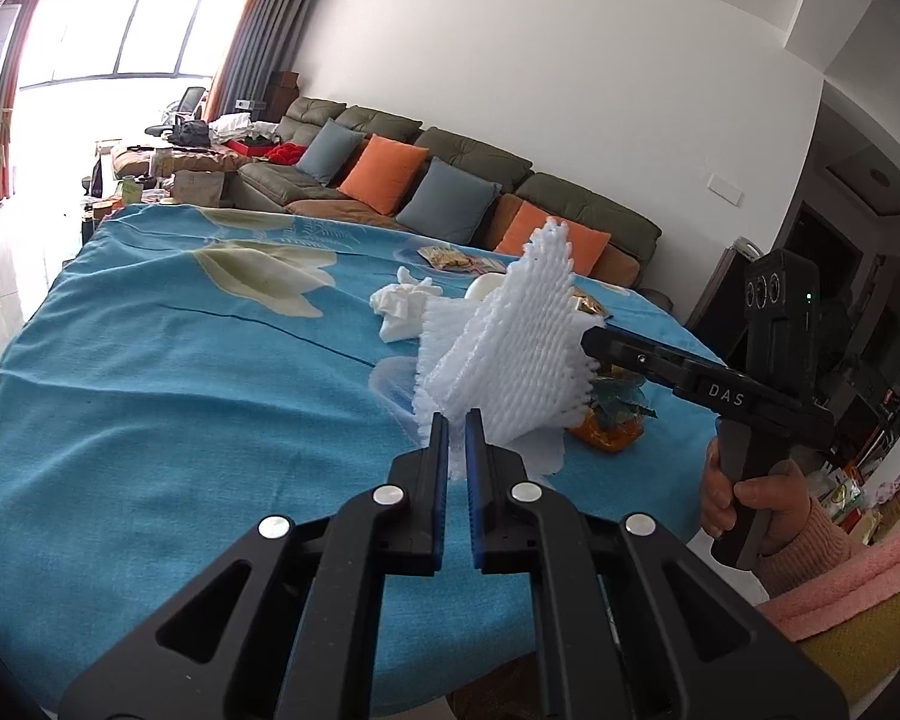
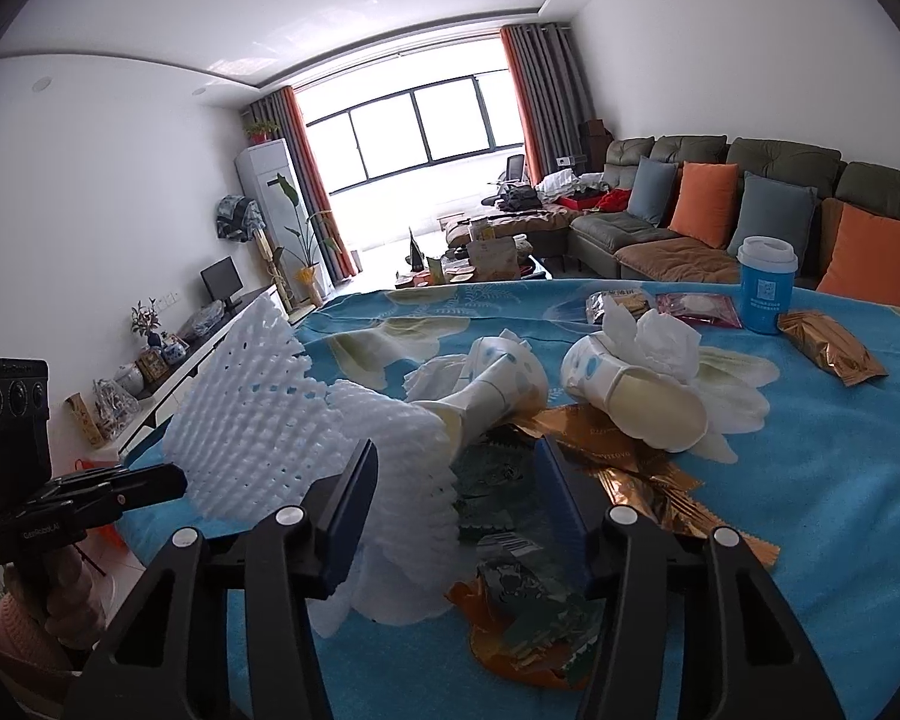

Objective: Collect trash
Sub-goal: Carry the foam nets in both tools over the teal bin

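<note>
White foam fruit netting (image 1: 513, 354) stands up off the blue tablecloth (image 1: 180, 396). My left gripper (image 1: 457, 429) is closed on its lower edge, jaws nearly together. In the right wrist view the netting (image 2: 282, 414) shows with the left gripper's tip (image 2: 150, 489) against it. My right gripper (image 2: 453, 474) is open, its jaws either side of the netting's end and a green and orange wrapper (image 2: 522, 618). From the left wrist view the right gripper (image 1: 594, 342) touches the netting's right side. Two crushed paper cups (image 2: 498, 384) (image 2: 636, 390), tissue (image 2: 648, 330) and gold wrappers (image 2: 624, 468) lie beyond.
A blue lidded cup (image 2: 765, 285), a gold packet (image 2: 831, 348) and snack packets (image 2: 696, 306) sit toward the far right of the table. A crumpled tissue (image 1: 405, 306) lies mid-table. A sofa with orange and blue cushions (image 1: 426, 180) runs behind the table.
</note>
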A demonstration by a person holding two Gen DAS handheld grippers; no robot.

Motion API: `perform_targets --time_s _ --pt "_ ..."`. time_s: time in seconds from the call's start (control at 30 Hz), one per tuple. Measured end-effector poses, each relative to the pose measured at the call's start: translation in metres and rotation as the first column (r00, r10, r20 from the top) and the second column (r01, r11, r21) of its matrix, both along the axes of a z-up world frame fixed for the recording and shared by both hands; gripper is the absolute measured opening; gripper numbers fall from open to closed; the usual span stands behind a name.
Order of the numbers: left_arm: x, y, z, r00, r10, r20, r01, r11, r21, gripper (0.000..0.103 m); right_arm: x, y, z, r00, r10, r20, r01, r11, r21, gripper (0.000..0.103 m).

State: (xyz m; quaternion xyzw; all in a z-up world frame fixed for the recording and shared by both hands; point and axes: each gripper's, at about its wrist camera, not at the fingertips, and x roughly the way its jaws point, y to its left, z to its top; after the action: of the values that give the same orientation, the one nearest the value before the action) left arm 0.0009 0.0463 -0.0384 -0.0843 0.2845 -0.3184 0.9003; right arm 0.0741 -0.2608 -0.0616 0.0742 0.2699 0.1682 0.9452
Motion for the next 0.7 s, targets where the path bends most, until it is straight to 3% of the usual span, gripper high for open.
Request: perform_targets --time_s 0.2,0.27,0.3,0.47,0.7 --pt "-0.007 0.029 0.004 0.996 0.084 0.004 -0.084 0.996 -0.004 0.006 0.006 0.019 -0.006 0.998 0.040 -0.041 -0.041 0.999 -0.034 0.037" --pt "-0.008 0.038 0.005 0.994 0.112 -0.002 -0.112 0.994 -0.009 0.006 0.007 0.021 -0.008 0.997 0.044 -0.058 -0.046 0.998 -0.030 0.018" --pt "-0.009 0.043 0.005 0.992 0.125 -0.005 -0.125 0.992 -0.010 0.006 0.007 0.021 -0.009 0.997 0.048 -0.066 -0.050 0.998 -0.027 0.016" --pt "-0.010 0.061 0.008 0.983 0.181 -0.005 -0.181 0.983 -0.008 0.006 0.000 0.023 -0.002 0.996 0.070 -0.059 -0.071 0.997 -0.027 0.011" --pt "-0.014 0.098 0.012 0.954 0.299 0.002 -0.299 0.954 -0.014 0.006 -0.010 0.045 0.026 0.983 0.184 0.011 -0.184 0.983 0.004 0.011"
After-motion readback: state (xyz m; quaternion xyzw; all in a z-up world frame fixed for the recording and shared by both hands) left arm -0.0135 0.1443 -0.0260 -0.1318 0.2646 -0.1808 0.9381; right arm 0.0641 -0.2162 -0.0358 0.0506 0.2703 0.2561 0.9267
